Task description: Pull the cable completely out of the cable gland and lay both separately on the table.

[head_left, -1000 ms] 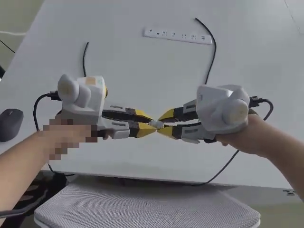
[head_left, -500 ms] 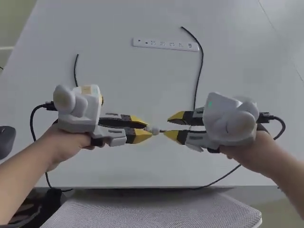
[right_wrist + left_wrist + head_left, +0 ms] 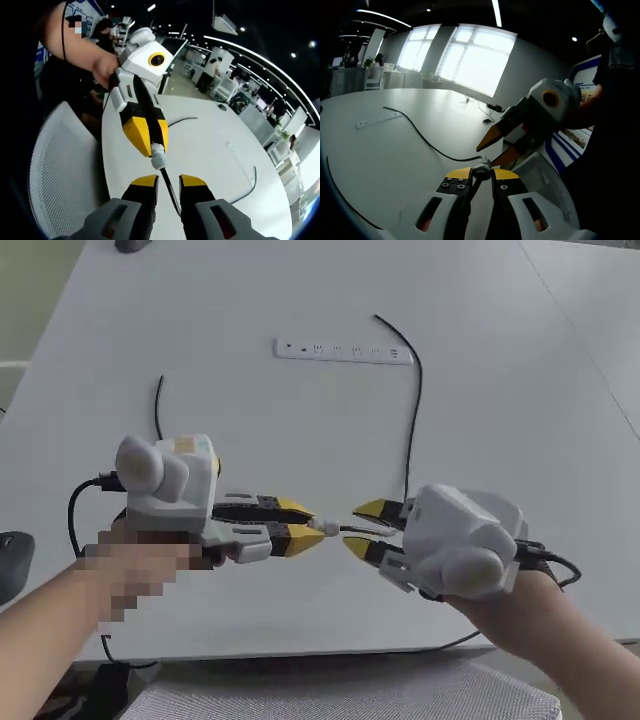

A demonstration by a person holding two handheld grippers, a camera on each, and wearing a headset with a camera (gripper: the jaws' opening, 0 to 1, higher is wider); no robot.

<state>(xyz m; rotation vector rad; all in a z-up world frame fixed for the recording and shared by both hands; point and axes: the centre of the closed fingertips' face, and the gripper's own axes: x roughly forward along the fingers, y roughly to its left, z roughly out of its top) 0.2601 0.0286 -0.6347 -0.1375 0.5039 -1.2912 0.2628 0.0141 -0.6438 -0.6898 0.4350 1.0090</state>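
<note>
My left gripper (image 3: 312, 529) is shut on the small white cable gland (image 3: 322, 527), held just above the table's near edge. A black cable (image 3: 412, 410) leaves the gland, passes between my right gripper's jaws (image 3: 352, 527), then trails across the table toward the power strip. The right gripper is shut on the cable a short way from the gland. In the left gripper view the gland (image 3: 481, 167) sits at the left gripper's tips (image 3: 481, 175), with the right gripper (image 3: 487, 156) facing it. In the right gripper view the cable (image 3: 172, 200) runs from the gland (image 3: 157, 159) down into the right gripper (image 3: 169, 182).
A white power strip (image 3: 343, 351) lies far back on the white table (image 3: 500, 390). A second black cable (image 3: 158, 405) lies at the left, and a dark mouse (image 3: 12, 562) sits at the left edge. A mesh chair (image 3: 340, 695) stands below the near edge.
The right gripper has drawn back from the gland, so a short stretch of black cable now shows between the two grippers. The head camera has shifted.
</note>
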